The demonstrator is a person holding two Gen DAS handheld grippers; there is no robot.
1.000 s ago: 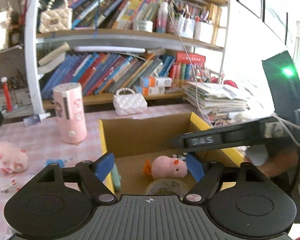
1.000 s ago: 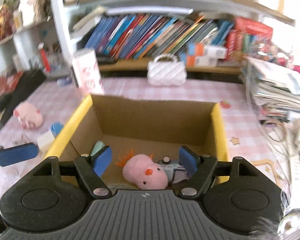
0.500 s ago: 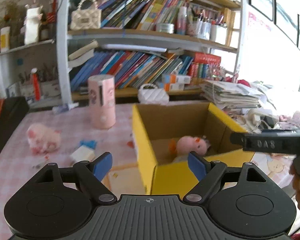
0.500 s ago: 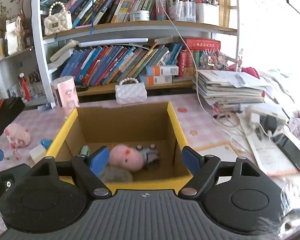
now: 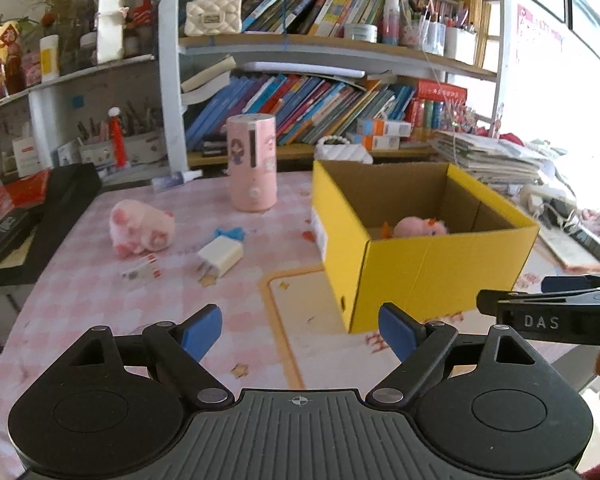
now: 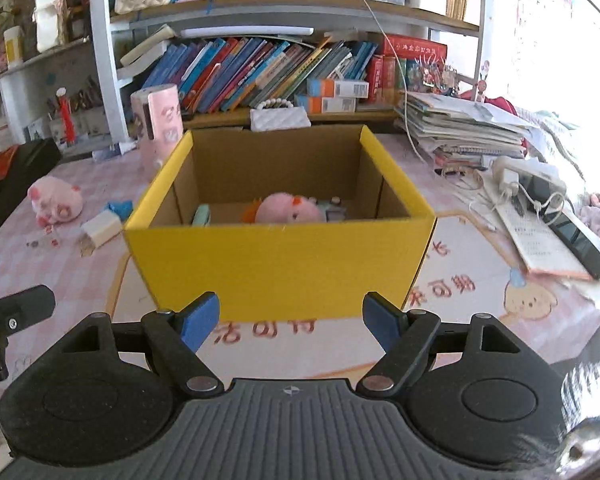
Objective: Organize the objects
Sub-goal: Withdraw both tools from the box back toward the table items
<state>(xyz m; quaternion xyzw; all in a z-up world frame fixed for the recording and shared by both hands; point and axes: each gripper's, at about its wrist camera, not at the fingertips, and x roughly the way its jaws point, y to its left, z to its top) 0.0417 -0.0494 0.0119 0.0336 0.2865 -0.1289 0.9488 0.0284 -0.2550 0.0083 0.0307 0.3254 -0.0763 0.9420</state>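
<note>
A yellow cardboard box (image 5: 440, 272) (image 6: 280, 268) stands on the pink checked table with a pink plush (image 5: 418, 227) (image 6: 288, 210) and other small items inside. Left of it lie a pink pig plush (image 5: 140, 232) (image 6: 56, 200), a white block (image 5: 220, 256) (image 6: 100, 228), a small blue piece (image 5: 230, 233) and a small white-and-red item (image 5: 142, 272). My left gripper (image 5: 300, 330) hovers over the table before the box's left corner, its jaws opening with nothing between them. My right gripper (image 6: 291, 320) faces the box's front wall, jaws closing on nothing.
A pink cylinder (image 5: 252, 162) and a white quilted purse (image 6: 280, 116) stand behind the box. Stacked papers (image 6: 460, 132), cables and a black phone (image 6: 572, 236) crowd the right side. A black case (image 5: 28, 220) lies at the left edge. Bookshelves rise behind.
Both grippers have pulled back from above the box's opening to in front of it, so its yellow outer walls now show. The toys on the table have not moved.
</note>
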